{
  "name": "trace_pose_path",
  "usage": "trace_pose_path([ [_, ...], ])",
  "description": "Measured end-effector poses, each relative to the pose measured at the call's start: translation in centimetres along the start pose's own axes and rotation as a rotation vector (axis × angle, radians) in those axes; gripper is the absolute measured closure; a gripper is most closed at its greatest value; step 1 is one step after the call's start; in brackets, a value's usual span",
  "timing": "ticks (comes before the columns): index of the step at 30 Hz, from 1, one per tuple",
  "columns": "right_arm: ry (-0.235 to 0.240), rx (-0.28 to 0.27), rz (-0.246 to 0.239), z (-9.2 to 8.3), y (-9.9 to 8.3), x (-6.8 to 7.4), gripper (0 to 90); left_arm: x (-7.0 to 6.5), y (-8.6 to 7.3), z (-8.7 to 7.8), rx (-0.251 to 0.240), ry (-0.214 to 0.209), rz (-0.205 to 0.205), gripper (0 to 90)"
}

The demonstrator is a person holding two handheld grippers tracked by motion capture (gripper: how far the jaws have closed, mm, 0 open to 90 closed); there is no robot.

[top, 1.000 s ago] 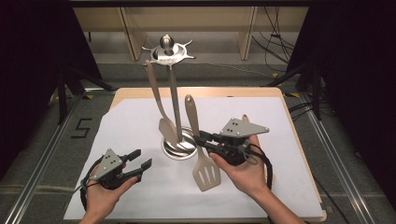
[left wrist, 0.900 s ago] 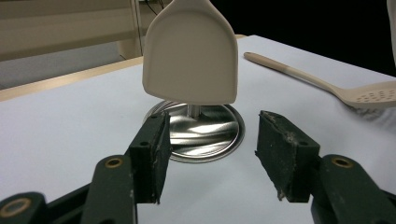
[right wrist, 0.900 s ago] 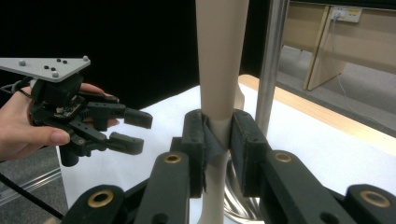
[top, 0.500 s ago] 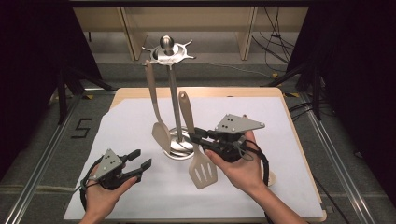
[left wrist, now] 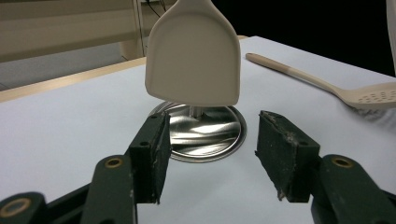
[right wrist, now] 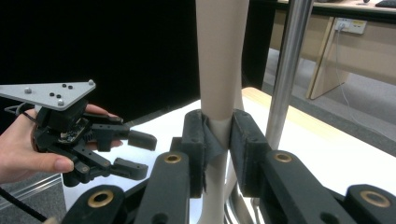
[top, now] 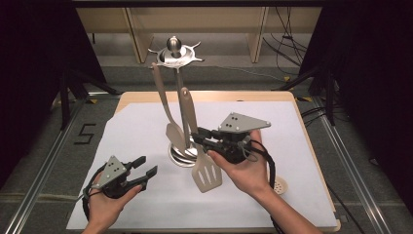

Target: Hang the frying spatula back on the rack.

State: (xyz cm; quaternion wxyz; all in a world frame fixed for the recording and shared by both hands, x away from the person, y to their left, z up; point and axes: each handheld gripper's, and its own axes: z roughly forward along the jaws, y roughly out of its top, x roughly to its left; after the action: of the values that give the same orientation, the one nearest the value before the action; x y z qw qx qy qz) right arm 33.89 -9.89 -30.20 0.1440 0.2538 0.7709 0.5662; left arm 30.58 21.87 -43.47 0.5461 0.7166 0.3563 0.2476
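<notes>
Your right gripper (top: 200,137) is clamped on the handle of the slotted spatula (top: 206,171), pads pressing either side of the shaft in the right gripper view (right wrist: 219,140). Over the last second you have carried the spatula toward the utensil stand (top: 176,54) and stood it more upright: its handle top now sits just beside the stand's pole, well below the hook ring, while its slotted head hangs over the white sheet (top: 292,146) in front of the round base (top: 181,155). That suggests you are lining up to hang it beside the plain turner (top: 174,132) already dangling from a hook. The handle end is not yet near a hook, so the lift remains to be done. Your left gripper (top: 144,166) rests low at the near left, jaws apart and empty, facing the base and the turner's blade (left wrist: 192,53).
</notes>
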Motion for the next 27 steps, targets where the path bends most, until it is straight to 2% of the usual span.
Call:
trace_pose_path([
  [4, -0.016, -0.001, -0.013, 0.1, 0.3, -0.1, 77.4, 0.0, 0.0, -0.1, -0.002, 0.001, 0.003, 44.0],
  [5, -0.016, 0.007, 0.017, 0.1, 0.4, 0.1, 77.5, 0.0, 0.0, -0.1, -0.002, 0.001, 0.003, 44.0],
  [6, -0.009, -0.002, 0.002, 0.3, 0.5, -0.1, 77.4, 0.0, 0.0, -0.1, -0.001, 0.001, -0.001, 44.0],
  [7, -0.016, -0.002, -0.001, 0.3, 0.5, -0.1, 77.5, 0.2, 0.0, -0.1, -0.002, -0.001, 0.015, 44.0],
  [9, -0.016, -0.005, 0.015, 0.4, 0.7, -0.1, 77.4, 0.1, 0.0, -0.1, -0.002, 0.001, 0.001, 44.0],
  [10, -0.022, -0.009, -0.002, 0.5, 0.8, -0.2, 77.4, 0.0, 0.0, -0.1, -0.002, 0.001, 0.0, 44.0],
  [11, -0.023, -0.01, 0.004, 0.5, 0.9, -0.2, 77.4, 0.0, 0.0, -0.1, -0.002, 0.0, 0.0, 44.0],
  [12, -0.027, -0.01, 0.001, 0.5, 0.9, -0.2, 77.4, 0.1, 0.0, -0.1, -0.002, -0.001, 0.012, 44.0],
  [13, -0.022, -0.01, 0.011, 0.6, 1.0, -0.2, 77.4, 0.0, 0.0, -0.1, -0.002, 0.001, 0.0, 44.0],
  [16, -0.028, -0.006, 0.023, 0.7, 1.1, -0.1, 77.4, 0.0, 0.0, -0.1, -0.001, 0.001, 0.003, 44.0],
  [18, -0.031, -0.008, 0.016, 0.8, 1.2, -0.2, 77.4, 0.0, 0.0, -0.1, 0.0, 0.001, 0.001, 44.0],
  [19, -0.032, -0.005, 0.033, 0.8, 1.2, -0.1, 77.4, 0.0, 0.0, -0.1, 0.0, 0.001, 0.001, 44.0],
  [20, -0.029, -0.009, 0.016, 0.9, 1.3, -0.3, 77.4, 0.0, 0.0, -0.1, -0.001, 0.0, -0.001, 44.0],
  [22, -0.035, -0.006, 0.026, 0.9, 1.4, -0.2, 77.4, 0.0, 0.0, -0.1, -0.001, 0.0, 0.001, 44.0],
  [25, -0.049, -0.014, 0.005, 1.0, 1.6, -0.4, 77.4, 0.1, 0.0, -0.1, -0.001, -0.001, 0.007, 44.0],
  [27, -0.048, -0.008, 0.015, 1.1, 1.8, -0.4, 77.4, 0.1, 0.0, -0.1, -0.001, -0.001, 0.004, 44.0],
])
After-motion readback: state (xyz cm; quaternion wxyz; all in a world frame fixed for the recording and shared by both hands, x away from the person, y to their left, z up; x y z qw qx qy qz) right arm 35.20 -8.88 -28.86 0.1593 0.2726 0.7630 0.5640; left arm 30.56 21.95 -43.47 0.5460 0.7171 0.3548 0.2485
